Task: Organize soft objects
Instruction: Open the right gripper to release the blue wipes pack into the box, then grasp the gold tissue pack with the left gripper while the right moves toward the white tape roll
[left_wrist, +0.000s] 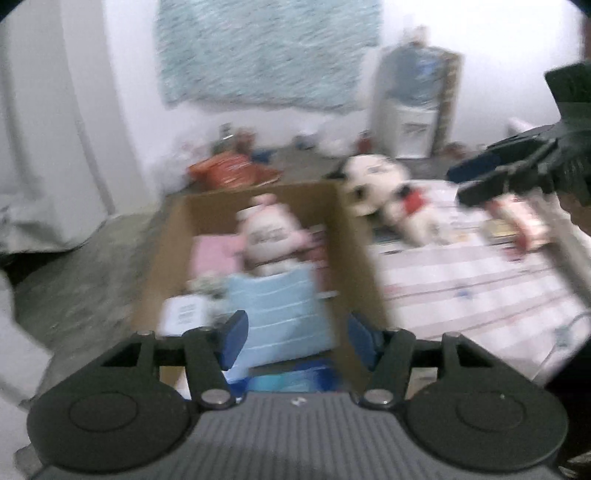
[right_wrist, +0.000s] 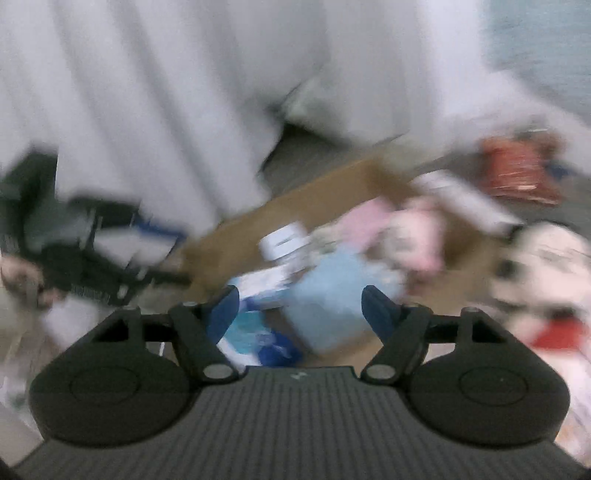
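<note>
Pointing down at a slant, the left gripper (left_wrist: 295, 341) hangs over the cardboard box (left_wrist: 343, 236), jaws spread and empty. Inside the box lie a light-blue cushion (left_wrist: 280, 314) and a pink-and-white plush toy (left_wrist: 269, 232). The right gripper (right_wrist: 300, 314) tilts down likewise, jaws apart, gripping nothing. Both views are blurred.
</note>
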